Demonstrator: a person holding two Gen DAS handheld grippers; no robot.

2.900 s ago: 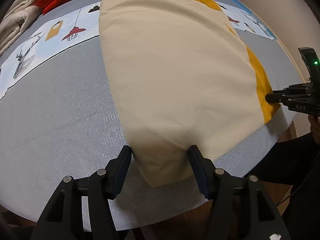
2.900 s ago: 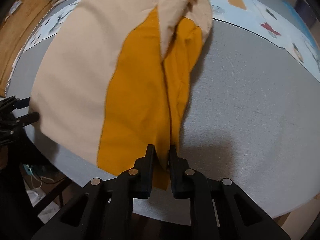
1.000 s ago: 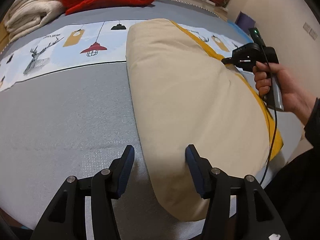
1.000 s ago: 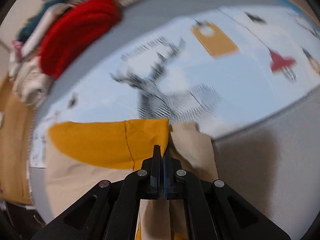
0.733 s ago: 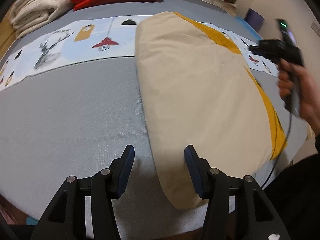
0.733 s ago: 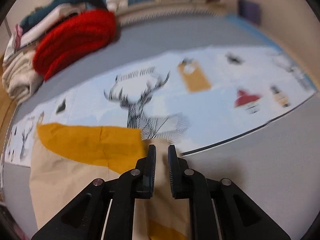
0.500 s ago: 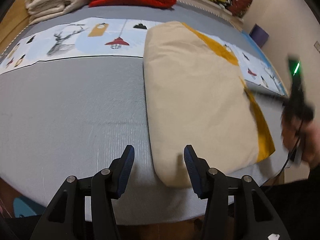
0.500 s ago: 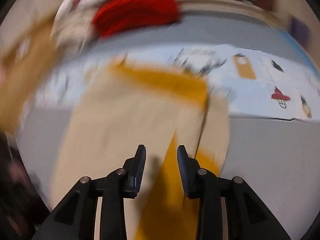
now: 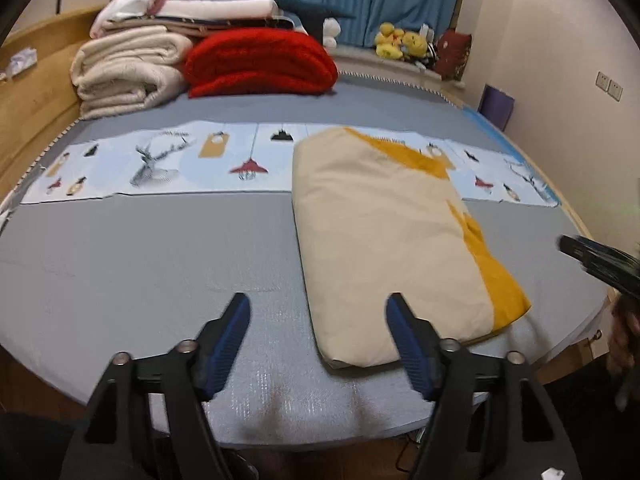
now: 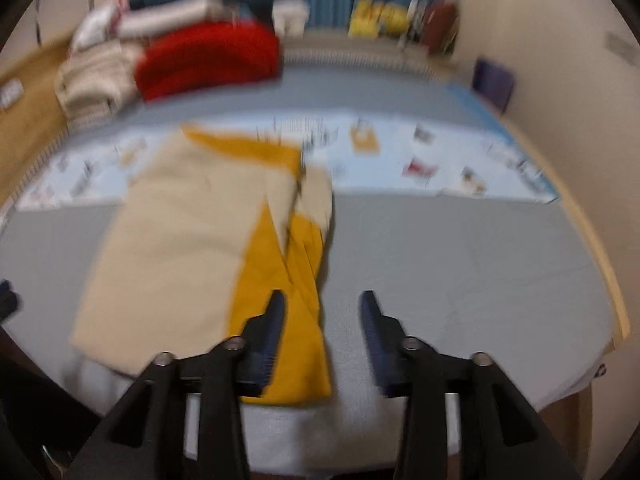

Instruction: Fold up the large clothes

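Observation:
A folded cream and mustard-yellow garment [image 9: 384,232] lies flat on the grey bed [image 9: 140,264], its near end by the front edge. My left gripper [image 9: 318,316] hovers above the bed's front edge, jaws opening, nothing between them; its right finger overlaps the garment's near left corner in the picture. In the blurred right wrist view the same garment [image 10: 192,240] lies left of centre. My right gripper [image 10: 322,316] hangs over its yellow near-right edge, jaws opening and holding nothing. The right gripper [image 9: 600,260] also shows at the left wrist view's right edge.
Folded cream blankets [image 9: 128,68] and a red blanket [image 9: 260,62] are stacked at the bed's far left. A light blue printed strip [image 9: 160,164] crosses the bed. Plush toys [image 9: 400,42] sit on the far sill. A wall [image 9: 568,60] runs along the right.
My right gripper let go of the garment's far end, opened, and drew back and up to the near edge. My left gripper rose, pulled back and widened. The garment lies still.

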